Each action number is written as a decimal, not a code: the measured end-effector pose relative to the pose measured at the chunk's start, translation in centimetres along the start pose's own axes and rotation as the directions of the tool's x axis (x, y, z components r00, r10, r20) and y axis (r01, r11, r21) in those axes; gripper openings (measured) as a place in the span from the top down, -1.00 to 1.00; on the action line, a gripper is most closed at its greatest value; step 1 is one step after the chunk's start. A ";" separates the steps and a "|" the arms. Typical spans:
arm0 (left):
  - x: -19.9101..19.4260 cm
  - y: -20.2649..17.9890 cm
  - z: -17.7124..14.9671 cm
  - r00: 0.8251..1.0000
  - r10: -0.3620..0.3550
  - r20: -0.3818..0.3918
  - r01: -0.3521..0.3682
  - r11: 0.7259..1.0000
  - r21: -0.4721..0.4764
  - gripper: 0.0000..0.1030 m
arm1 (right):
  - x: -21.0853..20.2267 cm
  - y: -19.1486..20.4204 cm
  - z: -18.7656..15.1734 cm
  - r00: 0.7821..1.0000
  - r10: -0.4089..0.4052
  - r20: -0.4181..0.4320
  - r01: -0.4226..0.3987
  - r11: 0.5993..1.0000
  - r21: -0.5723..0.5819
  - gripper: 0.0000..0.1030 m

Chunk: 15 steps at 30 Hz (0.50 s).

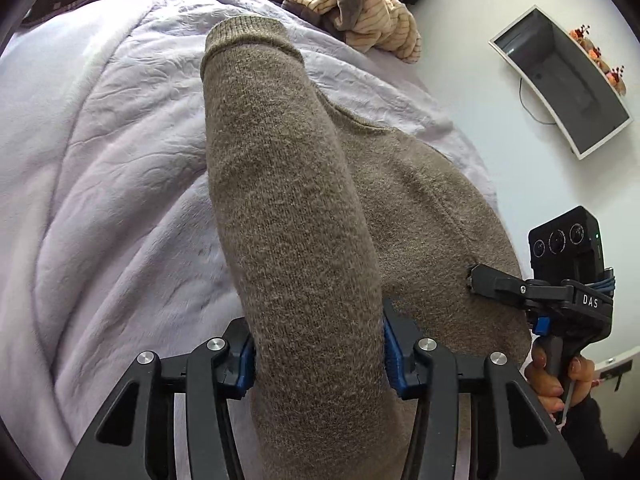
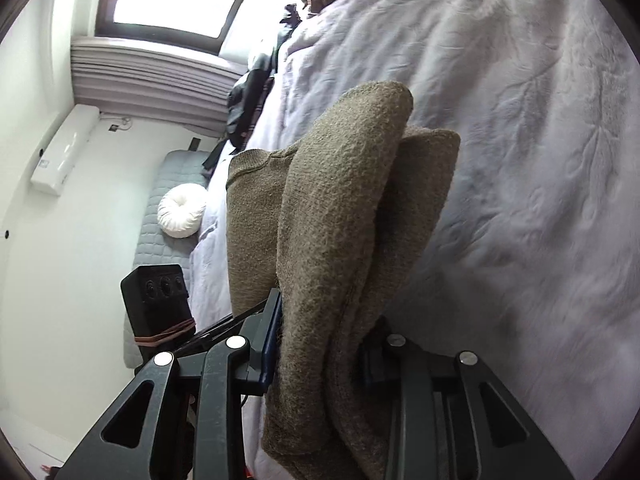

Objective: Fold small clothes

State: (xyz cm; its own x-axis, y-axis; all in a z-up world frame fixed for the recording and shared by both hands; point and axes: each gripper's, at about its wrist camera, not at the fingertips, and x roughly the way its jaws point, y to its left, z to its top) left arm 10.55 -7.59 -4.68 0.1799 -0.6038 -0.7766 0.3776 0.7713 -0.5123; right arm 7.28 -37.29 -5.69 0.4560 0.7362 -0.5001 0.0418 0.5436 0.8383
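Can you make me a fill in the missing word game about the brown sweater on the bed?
1. The left gripper is shut on the sweater's ____.
2. The sweater lies on a pale ____ blanket.
3. The pads on the gripper fingers are coloured ____.
4. Both grippers, the right gripper too, hold the ____ sweater.

Missing words: sleeve; purple; blue; same

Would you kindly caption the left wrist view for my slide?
Left gripper shut on a brown sweater over a lilac blanket; right gripper grips its edge.
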 end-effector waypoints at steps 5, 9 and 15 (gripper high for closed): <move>-4.3 0.3 -2.3 1.000 -0.007 0.015 0.007 1.000 -0.019 0.00 | 0.1 2.4 -2.8 0.999 0.041 -0.020 -0.041 0.999 0.017 0.34; -7.3 0.5 -4.9 1.000 0.025 0.019 -0.024 1.000 -0.014 0.00 | 1.0 4.0 -5.4 0.997 0.059 -0.047 -0.058 0.998 0.018 0.34; -10.5 2.0 -9.4 0.998 0.061 0.018 -0.060 0.997 -0.051 0.00 | 3.8 5.6 -9.2 0.992 0.085 -0.095 -0.083 0.996 0.028 0.34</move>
State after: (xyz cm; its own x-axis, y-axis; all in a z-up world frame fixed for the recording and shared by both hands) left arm 0.90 2.19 -1.04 0.2188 -0.5592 -0.7996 0.3193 0.8154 -0.4829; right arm 1.10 -27.71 -4.92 0.3716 0.8145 -0.4455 0.0291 0.4694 0.8825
